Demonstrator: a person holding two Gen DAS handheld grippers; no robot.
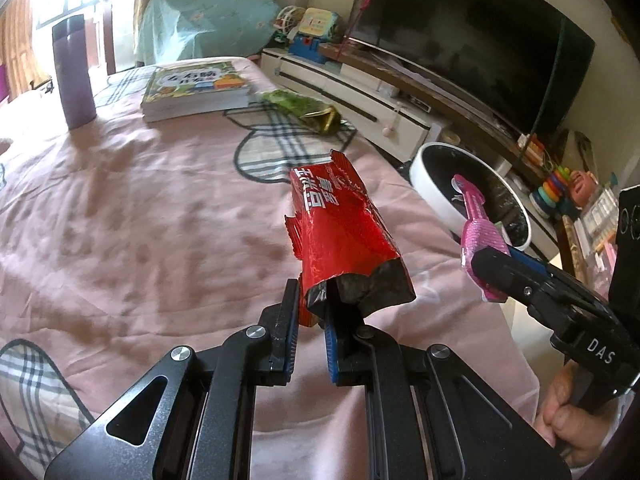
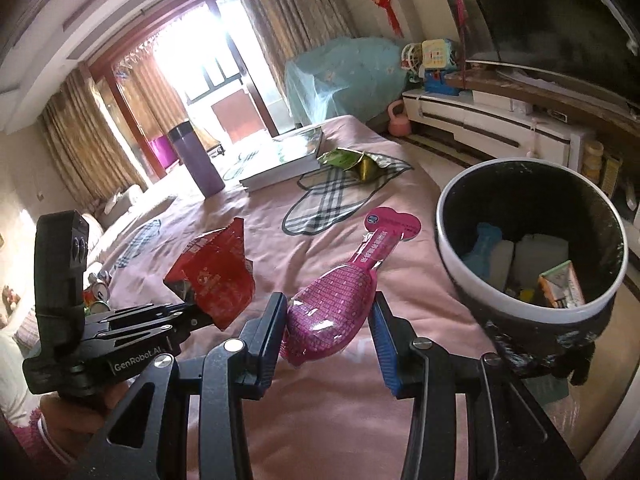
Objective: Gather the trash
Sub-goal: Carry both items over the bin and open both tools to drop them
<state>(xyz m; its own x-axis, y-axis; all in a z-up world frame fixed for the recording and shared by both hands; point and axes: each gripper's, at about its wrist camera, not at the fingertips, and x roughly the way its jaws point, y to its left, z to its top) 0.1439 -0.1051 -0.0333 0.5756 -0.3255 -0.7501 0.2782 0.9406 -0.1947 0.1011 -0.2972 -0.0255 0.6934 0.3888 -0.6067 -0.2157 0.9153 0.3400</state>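
My left gripper (image 1: pixel 311 312) is shut on a torn red snack wrapper (image 1: pixel 340 236) and holds it above the pink bedspread (image 1: pixel 140 208). The wrapper also shows in the right wrist view (image 2: pixel 216 276). My right gripper (image 2: pixel 330 320) is closed on a pink plastic package (image 2: pixel 336 296), held over the bed beside the bin; the package also shows in the left wrist view (image 1: pixel 478 228). The white-rimmed trash bin (image 2: pixel 448 240) with a black liner stands right of the bed and holds several pieces of trash. A green and gold wrapper (image 2: pixel 352 160) lies on the bed near the books.
A purple flask (image 1: pixel 74 72) and a stack of books (image 1: pixel 196 88) stand on the far side of the bed. A white TV cabinet (image 1: pixel 360 96) with a large TV (image 1: pixel 480 52) runs along the right wall. Toys sit on the cabinet and floor.
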